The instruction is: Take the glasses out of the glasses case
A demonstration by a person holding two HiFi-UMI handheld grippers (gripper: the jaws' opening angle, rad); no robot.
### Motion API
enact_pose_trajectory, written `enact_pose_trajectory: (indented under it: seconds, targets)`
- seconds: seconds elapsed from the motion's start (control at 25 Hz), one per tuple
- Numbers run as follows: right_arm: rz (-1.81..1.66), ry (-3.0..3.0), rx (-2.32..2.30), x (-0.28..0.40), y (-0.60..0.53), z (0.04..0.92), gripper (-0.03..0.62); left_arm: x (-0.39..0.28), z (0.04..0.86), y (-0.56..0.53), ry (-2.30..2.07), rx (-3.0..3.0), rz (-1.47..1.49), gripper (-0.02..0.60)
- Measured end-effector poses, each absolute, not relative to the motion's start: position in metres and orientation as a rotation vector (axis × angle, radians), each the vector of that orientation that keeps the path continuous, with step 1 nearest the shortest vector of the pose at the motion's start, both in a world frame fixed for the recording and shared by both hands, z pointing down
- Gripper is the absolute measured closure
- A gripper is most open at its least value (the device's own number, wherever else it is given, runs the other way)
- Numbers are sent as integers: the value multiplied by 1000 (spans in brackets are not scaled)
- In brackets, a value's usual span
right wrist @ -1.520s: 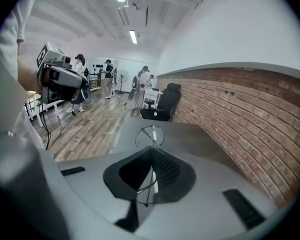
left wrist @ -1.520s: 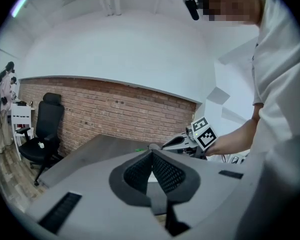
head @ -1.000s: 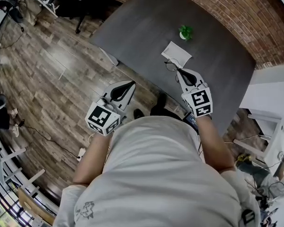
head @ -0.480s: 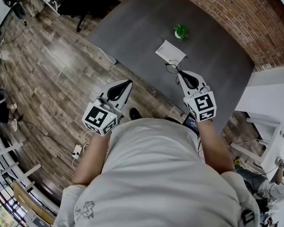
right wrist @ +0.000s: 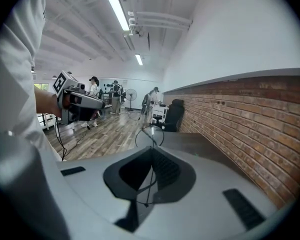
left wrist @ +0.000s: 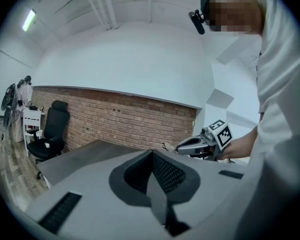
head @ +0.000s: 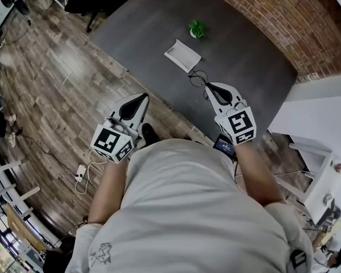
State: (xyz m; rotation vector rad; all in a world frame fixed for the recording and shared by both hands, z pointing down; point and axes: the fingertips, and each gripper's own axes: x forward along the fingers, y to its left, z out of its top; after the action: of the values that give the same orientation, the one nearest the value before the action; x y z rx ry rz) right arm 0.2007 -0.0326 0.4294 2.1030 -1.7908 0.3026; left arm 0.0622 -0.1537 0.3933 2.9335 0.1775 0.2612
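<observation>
A white glasses case lies shut on the dark grey table. The black thin-rimmed glasses hang above the table's near part, apart from the case. My right gripper is shut on one temple arm. In the right gripper view the thin arm runs between the closed jaws of that gripper, with a round lens just ahead. My left gripper is shut and empty, held over the wooden floor to the left of the table's edge. The left gripper view shows its jaws closed on nothing.
A small green potted plant stands beyond the case. A brick wall runs behind the table. A black office chair stands off the table's far left end. Cables and a power strip lie on the floor. Several people stand far off.
My right gripper has drawn the glasses farther from the case, toward the table's near edge. My left gripper has shifted along with it, staying shut. The case has not moved on the table.
</observation>
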Motion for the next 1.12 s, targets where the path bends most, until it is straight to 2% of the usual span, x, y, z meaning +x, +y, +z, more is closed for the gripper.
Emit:
enact_pose_trajectory:
  seconds: [0.6, 1.12]
  targets:
    - [269, -1976, 2029, 180, 58, 429, 580, 42, 397, -49, 27, 2932, 324, 571]
    - [236, -1984, 2074, 129, 72, 412, 580, -4, 378, -36, 75, 2975, 325, 571]
